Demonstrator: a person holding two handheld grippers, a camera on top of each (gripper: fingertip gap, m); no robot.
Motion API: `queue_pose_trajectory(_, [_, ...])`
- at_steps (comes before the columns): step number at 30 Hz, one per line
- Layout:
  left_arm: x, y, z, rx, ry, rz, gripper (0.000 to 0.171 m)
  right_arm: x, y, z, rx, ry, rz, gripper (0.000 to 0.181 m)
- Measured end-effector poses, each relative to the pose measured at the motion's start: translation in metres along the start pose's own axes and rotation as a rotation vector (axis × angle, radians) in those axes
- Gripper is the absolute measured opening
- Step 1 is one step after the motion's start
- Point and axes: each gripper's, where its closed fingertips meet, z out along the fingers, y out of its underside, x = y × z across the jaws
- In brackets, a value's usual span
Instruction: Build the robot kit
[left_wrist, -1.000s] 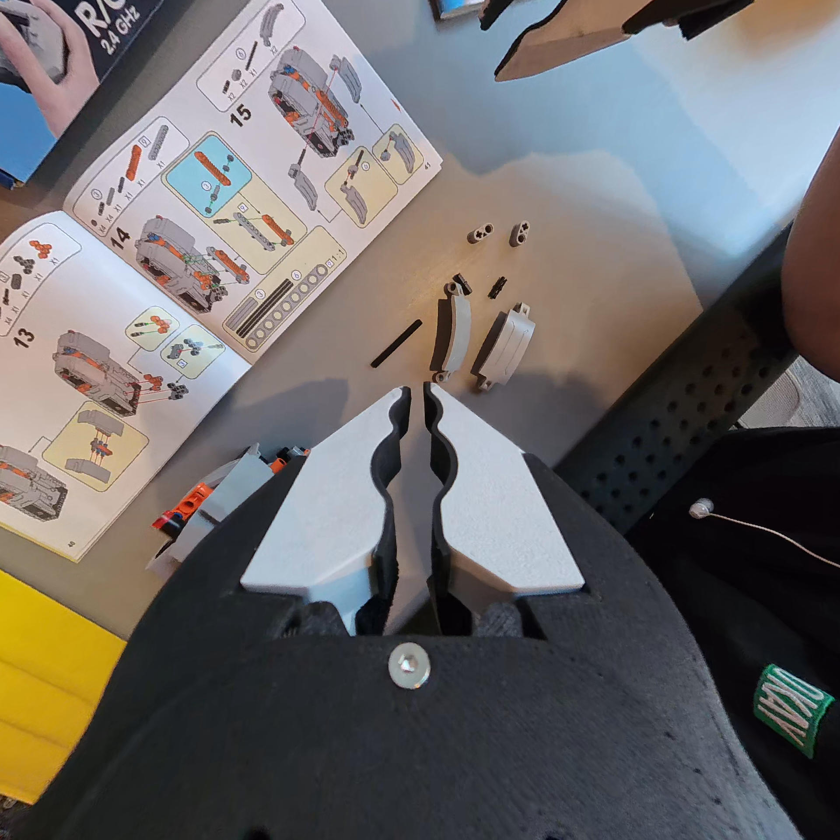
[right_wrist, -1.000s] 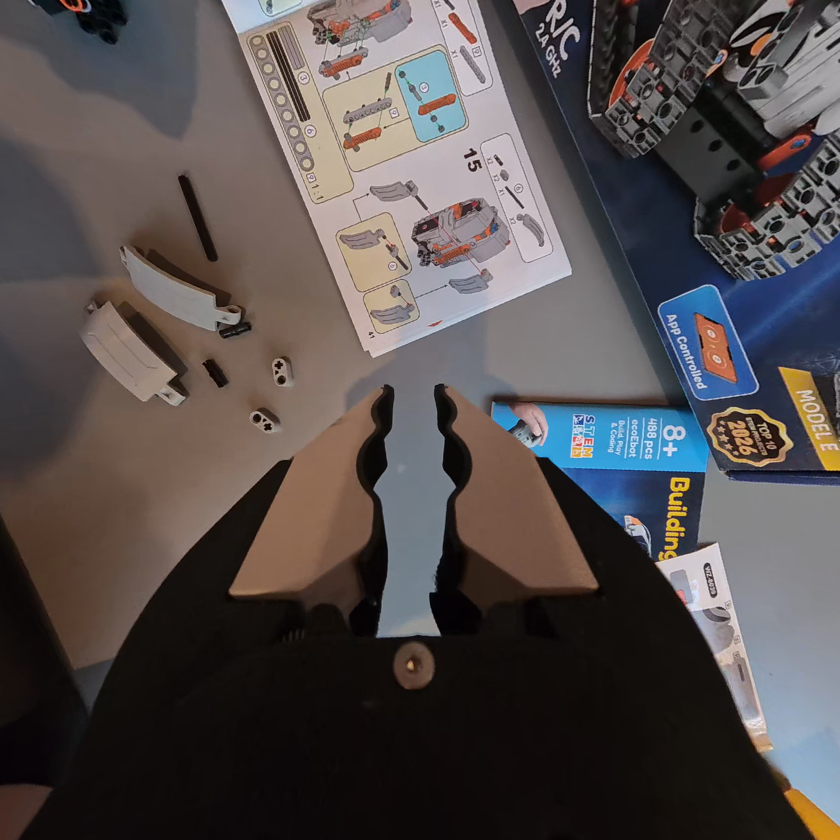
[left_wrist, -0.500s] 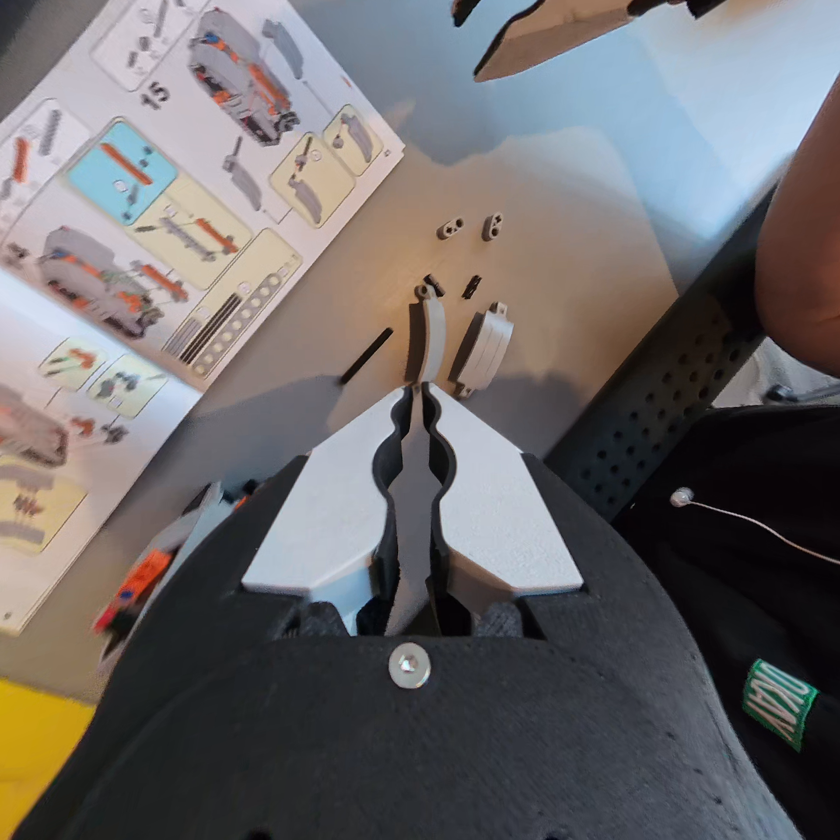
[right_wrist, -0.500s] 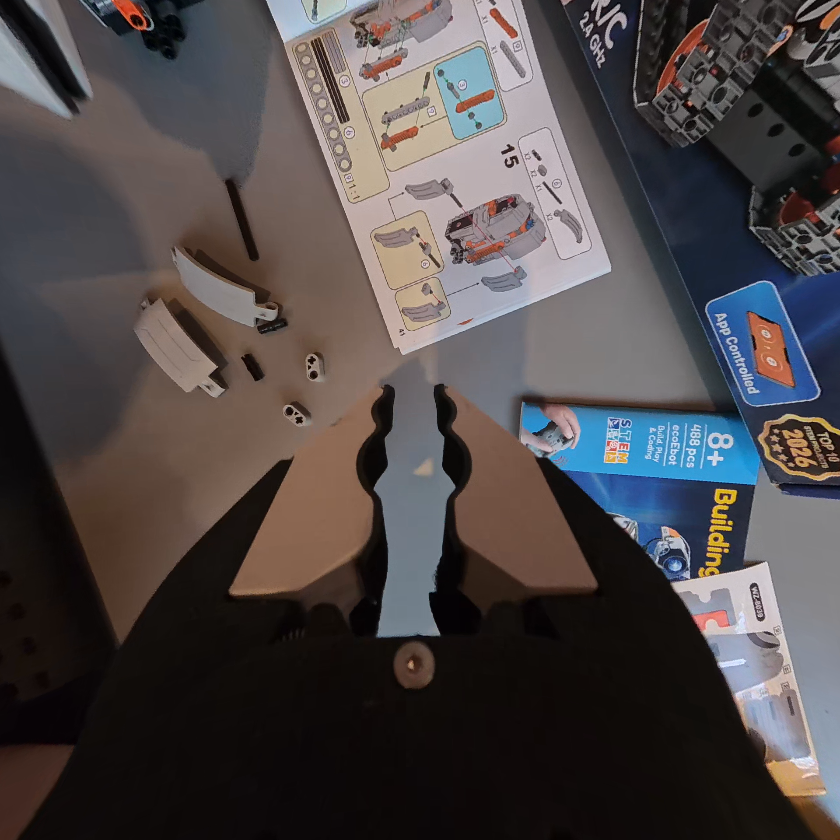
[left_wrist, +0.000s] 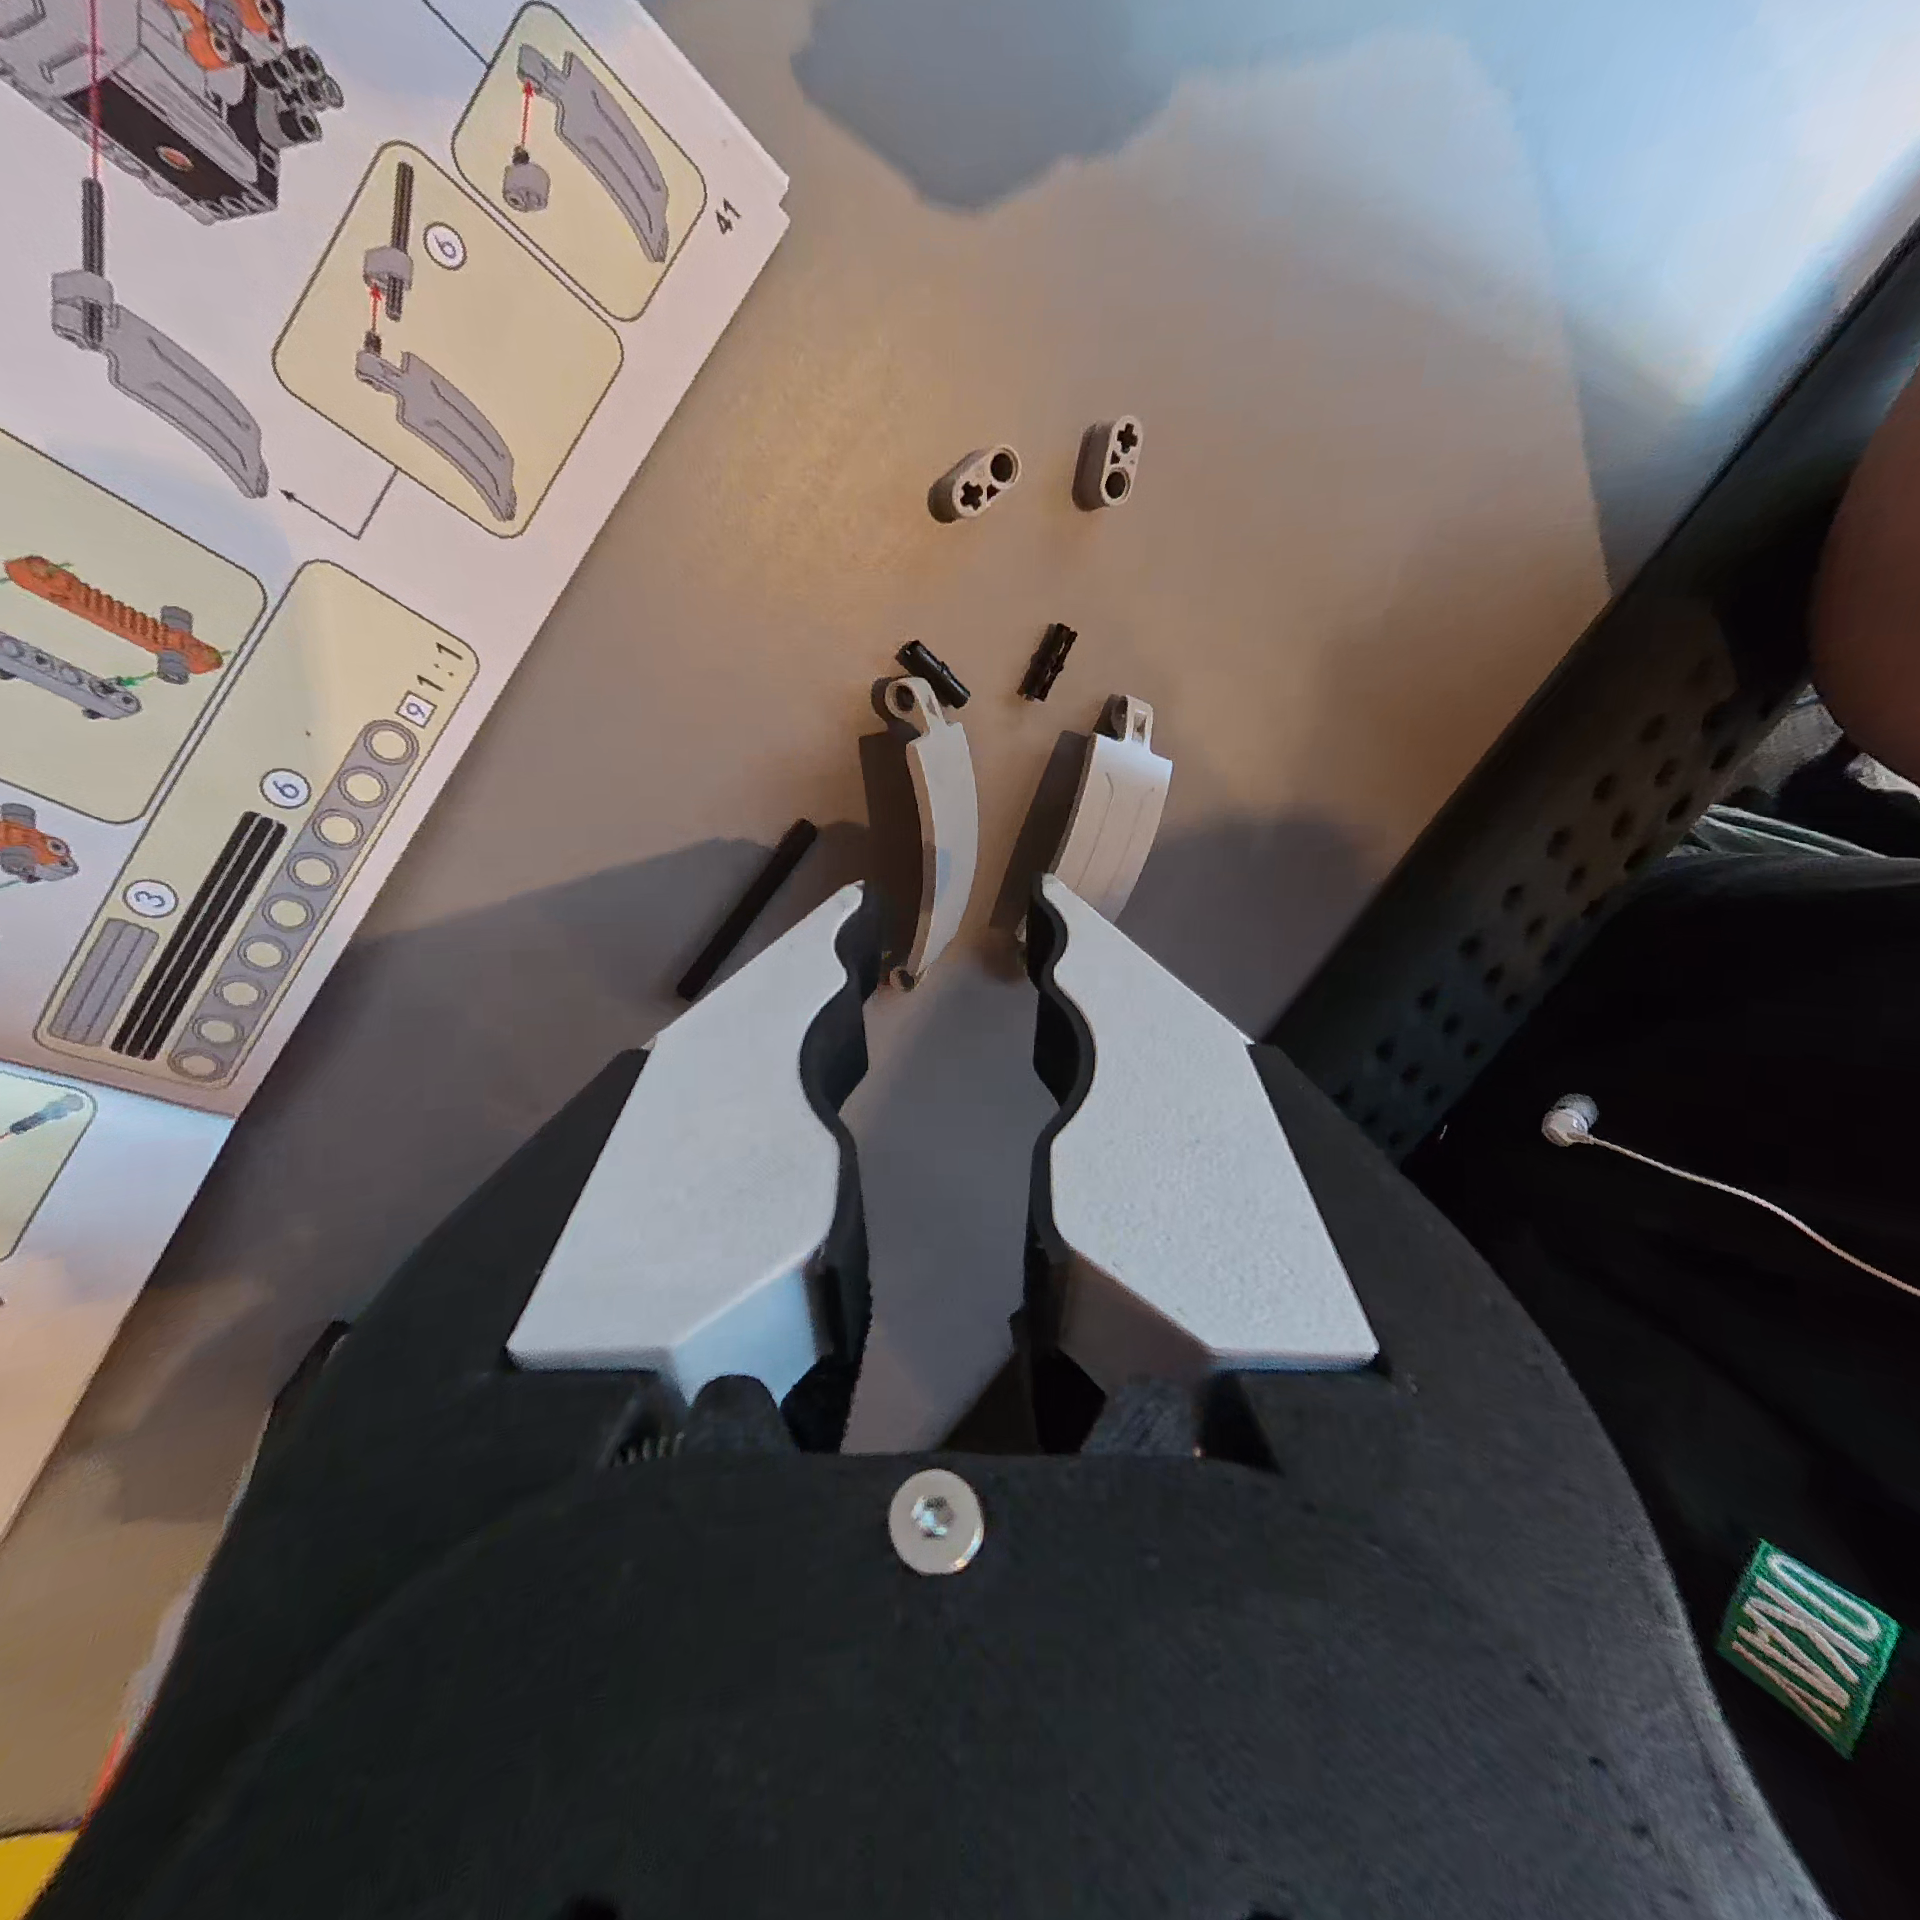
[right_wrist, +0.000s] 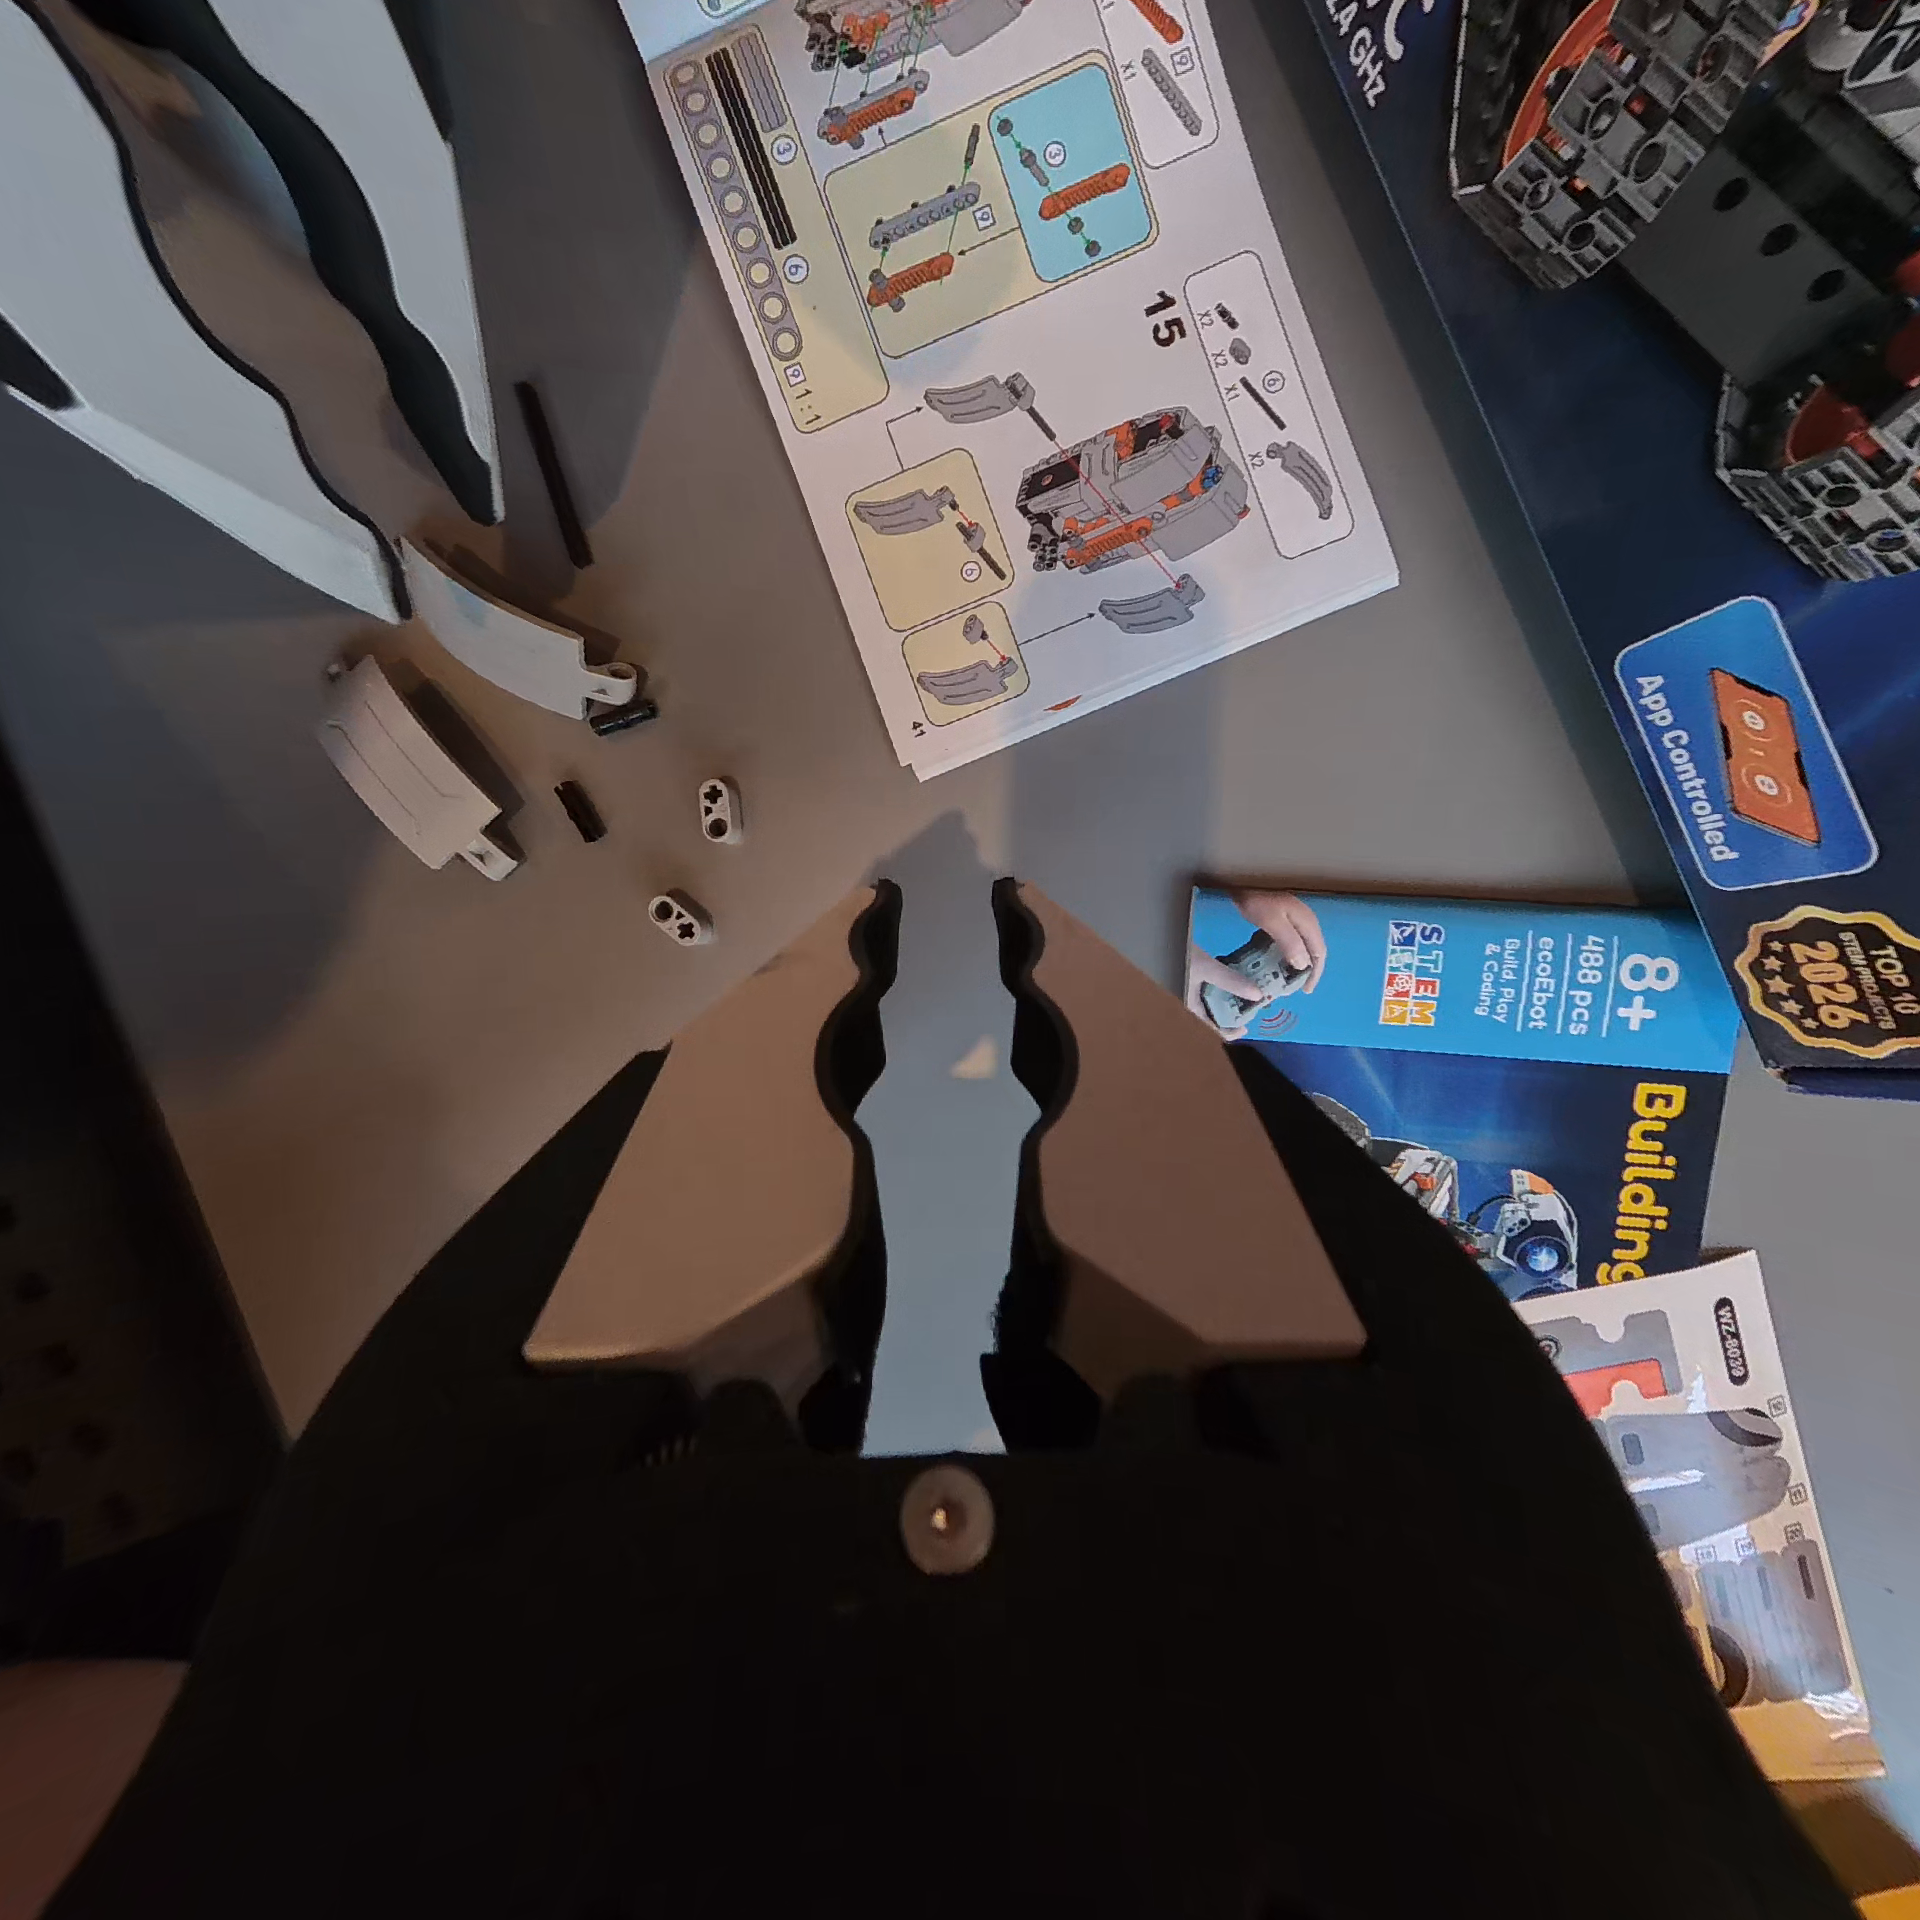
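My left gripper (left_wrist: 951, 914) is open and low over the grey table. Its tips straddle the near end of a curved grey panel (left_wrist: 940, 842), which lies close to the left finger. A second, wider grey panel (left_wrist: 1112, 821) lies just beyond the right tip. A black axle (left_wrist: 748, 904) lies left of the left finger. Two black pins (left_wrist: 932, 670) and two small grey connectors (left_wrist: 974, 483) lie beyond. My right gripper (right_wrist: 943, 904) is open and empty, above the table near a connector (right_wrist: 681, 920). The right wrist view shows the left gripper (right_wrist: 442, 566) at the curved panel (right_wrist: 499, 634).
An open instruction booklet (left_wrist: 312, 416) lies to the left, also in the right wrist view (right_wrist: 1018, 364). A dark blue kit box (right_wrist: 1662, 416), a smaller blue booklet (right_wrist: 1455, 1039) and a sticker sheet (right_wrist: 1714, 1507) lie right. A black perforated edge (left_wrist: 1558, 831) and a person's dark clothing border the table. Spacing between my two grippers at the tips: around 12 centimeters. From the right gripper's tips to the connector (right_wrist: 681, 920) is close to 8 centimeters.
My left gripper has moved forward and down to the curved panel and opened from nearly shut. The right gripper shifted slightly and kept the same opening.
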Motion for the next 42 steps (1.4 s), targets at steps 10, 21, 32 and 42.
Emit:
queue_pose_trajectory(10, [-0.001,0.004,0.014,-0.063,0.024,0.009,0.01,0.001,0.004,0.001,-0.022,0.001,0.001,0.017])
queue_pose_trajectory(21, [-0.005,0.01,0.018,-0.092,0.044,-0.012,0.008,0.001,0.01,0.005,-0.055,-0.004,0.007,0.017])
queue_pose_trajectory(32, [0.0,0.01,0.02,-0.1,0.071,-0.001,0.003,0.001,0.013,0.008,-0.07,-0.009,0.012,0.017])
queue_pose_trajectory(42, [-0.001,0.008,0.004,-0.043,0.046,-0.006,0.001,0.002,0.014,0.01,-0.079,-0.013,0.014,0.017])
